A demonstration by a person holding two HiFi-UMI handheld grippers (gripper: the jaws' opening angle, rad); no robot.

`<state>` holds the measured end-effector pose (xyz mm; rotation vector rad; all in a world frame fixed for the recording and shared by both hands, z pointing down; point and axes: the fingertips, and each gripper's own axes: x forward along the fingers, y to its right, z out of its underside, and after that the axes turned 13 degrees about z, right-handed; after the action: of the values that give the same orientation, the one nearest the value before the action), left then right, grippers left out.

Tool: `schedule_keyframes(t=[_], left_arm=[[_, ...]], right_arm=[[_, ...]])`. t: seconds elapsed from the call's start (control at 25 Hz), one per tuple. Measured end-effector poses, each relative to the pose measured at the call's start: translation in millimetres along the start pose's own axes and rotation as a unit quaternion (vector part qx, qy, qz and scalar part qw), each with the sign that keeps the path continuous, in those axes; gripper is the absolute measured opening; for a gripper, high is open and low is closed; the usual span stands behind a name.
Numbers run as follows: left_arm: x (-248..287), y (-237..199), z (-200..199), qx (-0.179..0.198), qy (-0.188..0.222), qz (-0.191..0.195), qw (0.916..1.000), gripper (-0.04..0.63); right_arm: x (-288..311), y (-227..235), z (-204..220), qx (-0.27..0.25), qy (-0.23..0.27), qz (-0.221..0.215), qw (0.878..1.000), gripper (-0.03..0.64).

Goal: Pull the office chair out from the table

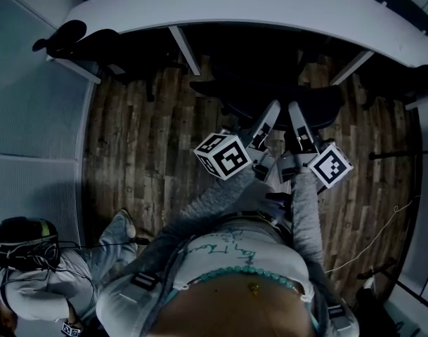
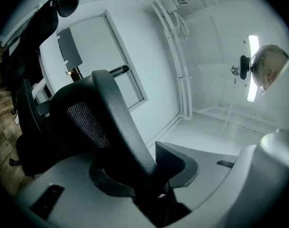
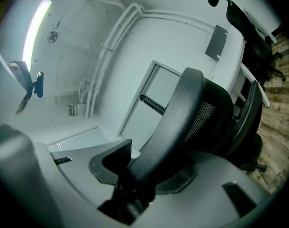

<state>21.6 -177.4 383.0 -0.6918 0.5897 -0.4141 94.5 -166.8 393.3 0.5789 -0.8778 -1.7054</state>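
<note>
The black office chair (image 1: 270,93) stands tucked under the curved white table (image 1: 235,5). Both grippers reach forward to the top of its backrest. My left gripper (image 1: 272,109) is shut on the backrest's black rim (image 2: 106,103), which runs up between its grey jaws (image 2: 149,175). My right gripper (image 1: 296,112) is shut on the same rim (image 3: 182,108) a little to the right, with the mesh panel (image 3: 203,115) showing beside it (image 3: 135,167). The chair's seat and base are hidden in shadow below the table.
Another dark chair (image 1: 69,37) sits at the table's left end and one more (image 1: 410,83) at the right. Table legs (image 1: 185,48) flank the chair. A crouching person (image 1: 38,272) is at lower left. A cable (image 1: 375,237) lies on the wood floor.
</note>
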Motion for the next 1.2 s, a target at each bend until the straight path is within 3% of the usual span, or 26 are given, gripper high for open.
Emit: schedule_keyframes(t=[0.84, 1.2], left_arm=[[-37.7, 54.2, 37.4, -0.003, -0.009, 0.019, 0.9998, 0.149], [-41.3, 58.5, 41.6, -0.007, -0.011, 0.017, 0.9998, 0.147]], right_arm=[[-75.4, -8.3, 18.2, 0.002, 0.018, 0.003, 1.0, 0.155], [-82.7, -7.4, 19.9, 0.007, 0.019, 0.015, 1.0, 0.153]])
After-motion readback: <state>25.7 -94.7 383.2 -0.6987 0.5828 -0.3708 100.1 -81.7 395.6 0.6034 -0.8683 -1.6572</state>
